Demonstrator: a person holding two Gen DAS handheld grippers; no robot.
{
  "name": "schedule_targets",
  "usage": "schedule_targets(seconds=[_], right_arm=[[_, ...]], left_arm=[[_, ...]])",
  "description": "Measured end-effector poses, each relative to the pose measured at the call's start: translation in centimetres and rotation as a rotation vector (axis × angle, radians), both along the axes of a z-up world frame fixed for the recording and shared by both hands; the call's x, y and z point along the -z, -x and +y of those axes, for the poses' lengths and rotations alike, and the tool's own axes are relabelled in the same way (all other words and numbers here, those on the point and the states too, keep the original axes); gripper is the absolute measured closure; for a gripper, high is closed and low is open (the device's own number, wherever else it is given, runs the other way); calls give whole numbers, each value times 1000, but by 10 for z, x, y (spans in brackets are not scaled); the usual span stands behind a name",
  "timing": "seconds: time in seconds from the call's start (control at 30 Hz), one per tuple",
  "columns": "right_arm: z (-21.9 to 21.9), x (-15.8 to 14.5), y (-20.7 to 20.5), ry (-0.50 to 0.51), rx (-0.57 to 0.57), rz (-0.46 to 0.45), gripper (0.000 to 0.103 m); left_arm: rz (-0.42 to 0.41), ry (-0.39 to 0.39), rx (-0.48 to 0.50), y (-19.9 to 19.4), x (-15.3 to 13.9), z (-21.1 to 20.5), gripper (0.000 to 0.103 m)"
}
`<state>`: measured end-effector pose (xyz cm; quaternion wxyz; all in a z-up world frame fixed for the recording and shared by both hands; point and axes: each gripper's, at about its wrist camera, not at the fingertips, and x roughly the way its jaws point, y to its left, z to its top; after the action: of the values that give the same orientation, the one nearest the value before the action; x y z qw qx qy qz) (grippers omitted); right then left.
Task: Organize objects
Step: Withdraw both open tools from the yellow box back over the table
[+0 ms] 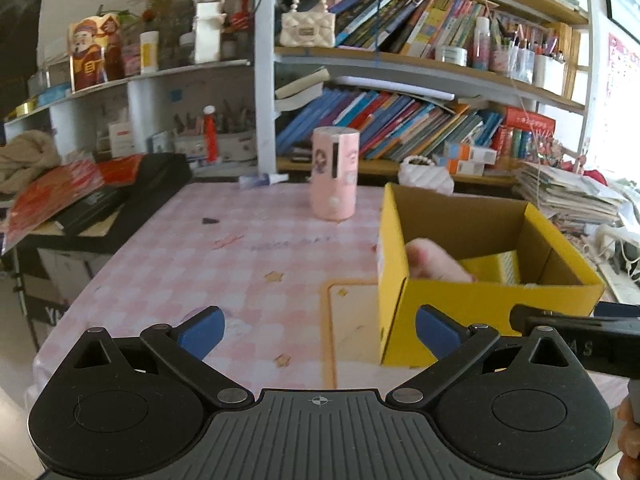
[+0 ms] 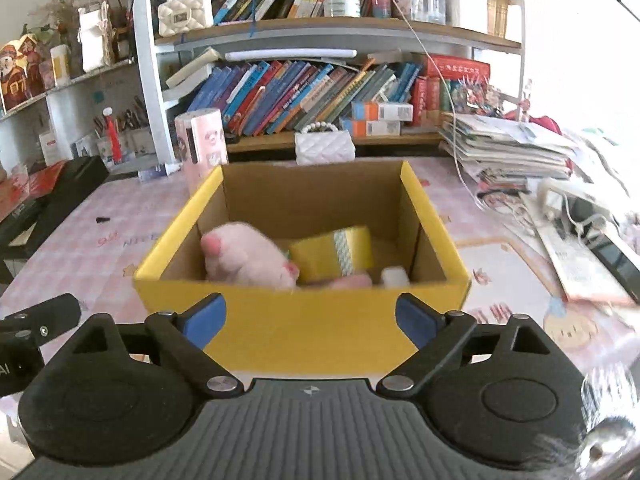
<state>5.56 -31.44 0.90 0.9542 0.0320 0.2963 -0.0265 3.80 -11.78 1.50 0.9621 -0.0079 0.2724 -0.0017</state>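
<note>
Both sets of jaws stand wide apart with nothing between them: the left gripper (image 1: 318,332) hangs over bare checked tablecloth, the right gripper (image 2: 310,318) sits square in front of the yellow box (image 2: 304,320). Just past the right fingers, inside the box, I can see a pink plush toy (image 2: 248,256) leaning against the left wall, a small yellow carton (image 2: 332,254) beside it and something white low at the front. Well beyond the left fingers, and to the left of the box's far corner, the pink cylinder (image 1: 335,174) stands upright on the table (image 1: 192,256); it looks to me like the piece not yet packed. I'd guess the risk lies there: it is tall and narrow, so a finger arriving off-centre could tip it and send it rolling. Reaching across could also nudge the light box sideways.
</note>
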Motion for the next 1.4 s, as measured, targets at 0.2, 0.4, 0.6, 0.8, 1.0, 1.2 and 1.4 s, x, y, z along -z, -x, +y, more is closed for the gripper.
schedule_targets(seconds=[0.2, 0.4, 0.6, 0.8, 1.0, 1.2, 1.4], right_arm=[[23, 6, 24, 45, -21, 31, 0], [38, 11, 42, 57, -3, 58, 0], [48, 14, 56, 67, 24, 70, 0], [54, 16, 66, 69, 39, 81, 0], [57, 17, 74, 72, 41, 89, 0], [59, 17, 76, 76, 42, 86, 0], [61, 16, 77, 81, 43, 85, 0]], left_arm=[[11, -6, 3, 18, 4, 9, 1], [16, -17, 6, 33, 6, 13, 1], [30, -21, -5, 44, 8, 19, 0], [69, -5, 0, 51, 12, 26, 0], [90, -23, -17, 55, 16, 29, 0], [101, -43, -25, 56, 16, 32, 0], [107, -49, -32, 56, 15, 32, 0]])
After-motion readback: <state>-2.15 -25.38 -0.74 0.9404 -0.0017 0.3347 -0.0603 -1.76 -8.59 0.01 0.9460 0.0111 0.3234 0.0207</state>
